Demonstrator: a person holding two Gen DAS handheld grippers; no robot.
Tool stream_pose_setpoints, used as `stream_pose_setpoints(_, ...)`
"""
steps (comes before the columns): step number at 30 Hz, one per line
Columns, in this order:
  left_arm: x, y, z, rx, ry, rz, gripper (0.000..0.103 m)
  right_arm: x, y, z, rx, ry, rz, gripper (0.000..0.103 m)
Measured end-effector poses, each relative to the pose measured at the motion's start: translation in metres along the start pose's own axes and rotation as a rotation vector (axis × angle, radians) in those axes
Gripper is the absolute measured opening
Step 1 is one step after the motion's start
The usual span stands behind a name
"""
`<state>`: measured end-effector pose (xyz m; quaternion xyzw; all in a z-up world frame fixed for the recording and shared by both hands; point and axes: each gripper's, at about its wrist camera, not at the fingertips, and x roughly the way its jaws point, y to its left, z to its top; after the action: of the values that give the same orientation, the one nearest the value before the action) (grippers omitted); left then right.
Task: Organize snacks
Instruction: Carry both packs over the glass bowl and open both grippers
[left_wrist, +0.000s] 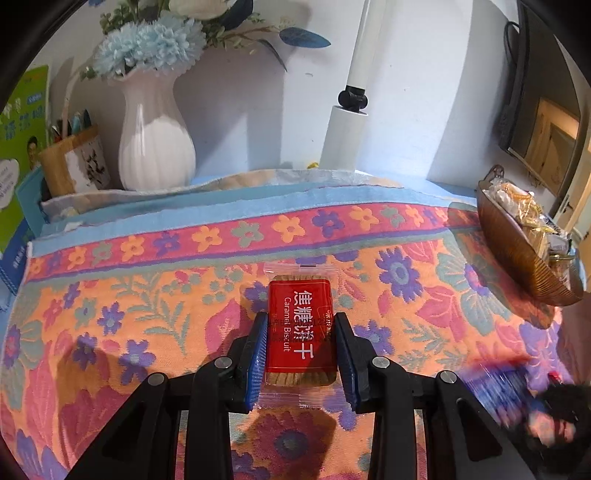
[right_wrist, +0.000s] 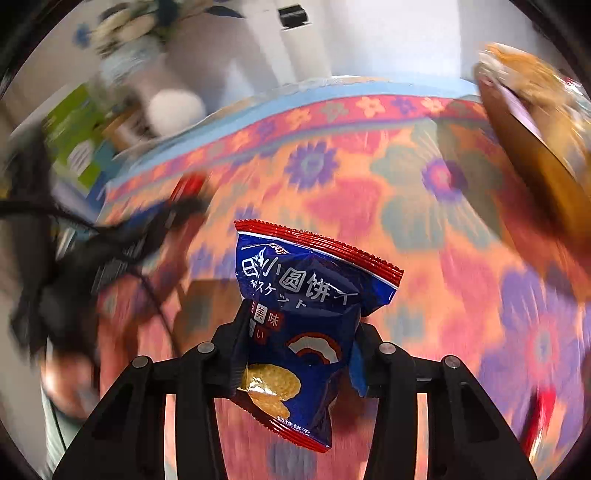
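Gathering the loose snacks toward the bowl looks to be the step in hand, with both hands already loaded. The left gripper (left_wrist: 300, 354) has its jaws drawn in narrow on the long sides of a caramel biscuit packet (left_wrist: 300, 330), red label up in a clear wrapper, its blue pads (left_wrist: 258, 360) pressed to the packet's edges. Whether the packet is lifted or resting on the cloth I cannot tell. The right gripper (right_wrist: 299, 354) has its jaws closed on a crumpled blue round-biscuit bag (right_wrist: 306, 325) with red crimped ends, held clear of the cloth; the surroundings in that view are heavily smeared.

The brown ribbed glass bowl (left_wrist: 517, 254) sits at the right edge of the desk, already holding several wrapped snacks, well apart from the caramel packet. My judgement is that the next move calls for carrying the blue bag over the bowl's rim and letting go only once it is above the pile, then bringing the caramel packet across the same way; the bowl looks fairly full, so a careless drop could slide off.

The desk is covered by a flowered cloth (left_wrist: 147, 295) in orange, pink and purple with a blue border. Behind it stand a white fluted vase (left_wrist: 155, 147) of blue artificial flowers, a wooden pen holder (left_wrist: 70, 166), green books (left_wrist: 18, 147), and a white lamp post (left_wrist: 347, 129) against a pale wall.
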<state>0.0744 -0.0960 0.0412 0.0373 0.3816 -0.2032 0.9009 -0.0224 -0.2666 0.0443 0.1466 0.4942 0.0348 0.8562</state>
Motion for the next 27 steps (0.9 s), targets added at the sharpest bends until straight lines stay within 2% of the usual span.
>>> stream_pose_setpoints(3,-0.007,-0.006,-0.002,0.033,-0.039,0.015,0.033,-0.011,0.001,-0.027,-0.018,-0.014,0.021,0.042)
stream_pose_setpoints(7,-0.019,-0.023,-0.003,0.092,-0.087,0.056,0.033,-0.027,-0.003,-0.053,0.029,-0.012,0.063,0.04)
stream_pose_setpoints(12,-0.046,-0.056,0.009,0.145,-0.107,-0.044,0.033,-0.06,-0.007,-0.057,0.02,-0.062,0.091,0.04)
stream_pose_setpoints(15,-0.064,-0.084,0.023,0.196,-0.138,-0.072,0.033,-0.089,-0.012,-0.048,0.019,-0.126,0.09,0.04)
stream_pose_setpoints(17,-0.072,-0.102,0.037,0.202,-0.153,-0.12,0.033,-0.115,-0.021,-0.037,0.032,-0.18,0.105,0.04)
stream_pose_setpoints(23,-0.073,-0.158,0.075,0.184,-0.163,-0.262,0.033,-0.183,-0.081,0.008,0.142,-0.304,0.126,0.04)
stream_pose_setpoints(27,-0.056,-0.207,0.095,0.212,-0.154,-0.314,0.033,-0.22,-0.117,0.05,0.192,-0.367,0.026,0.04)
